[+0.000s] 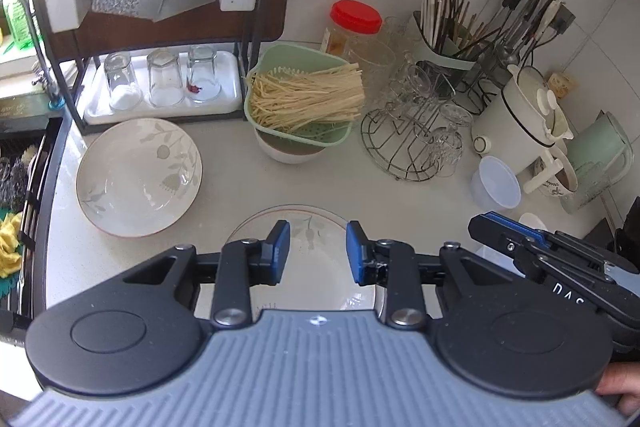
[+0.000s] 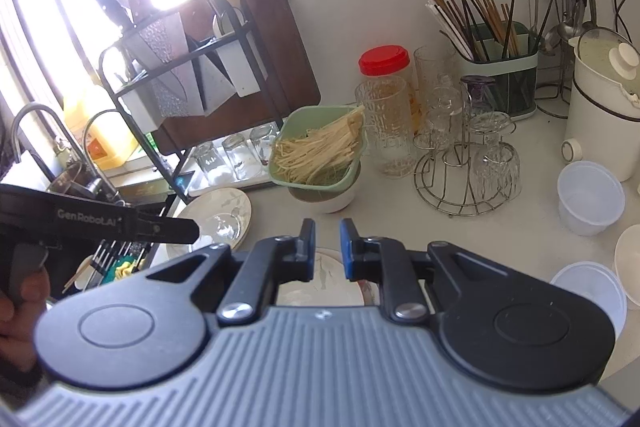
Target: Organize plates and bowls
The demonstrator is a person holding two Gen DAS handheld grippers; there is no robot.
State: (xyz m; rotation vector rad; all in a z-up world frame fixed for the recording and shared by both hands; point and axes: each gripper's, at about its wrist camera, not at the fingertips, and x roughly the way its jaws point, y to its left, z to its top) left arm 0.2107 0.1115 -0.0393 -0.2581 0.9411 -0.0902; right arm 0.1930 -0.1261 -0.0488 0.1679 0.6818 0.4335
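White stone counter [image 1: 224,187] carries two floral plates. One plate [image 1: 138,177] lies flat toward the sink side, just in front of a black rack [image 1: 72,79] whose white tray [image 1: 168,107] holds three upturned glasses [image 1: 162,79]; the right wrist view shows the same plate [image 2: 224,215] partly behind the other tool. A second plate [image 1: 312,251] sits nearer, directly under the left gripper [image 1: 318,251], whose blue-padded fingers [image 1: 280,243] are spread wide above it, touching nothing that can be seen. The right gripper [image 2: 327,247] hangs over the same near plate [image 2: 324,283], its fingers parted by a narrow gap with only the plate's leaf pattern showing between them; whether they touch the plate cannot be told. From the left wrist view the right gripper [image 1: 492,227] enters from the right edge, beside the near plate. Behind the plates a green colander [image 1: 300,95] of pale noodles [image 1: 308,99] rests on a white bowl [image 1: 288,151]. To its right stand a red-lidded jar [image 1: 352,27], a wire stand [image 1: 408,139] with glass cups, a chopstick holder [image 1: 448,43], a white kettle [image 1: 520,115] and a clear plastic tub [image 1: 496,187]. A second tub [image 2: 592,195] and lid [image 2: 596,291] show at the right wrist view's edge.
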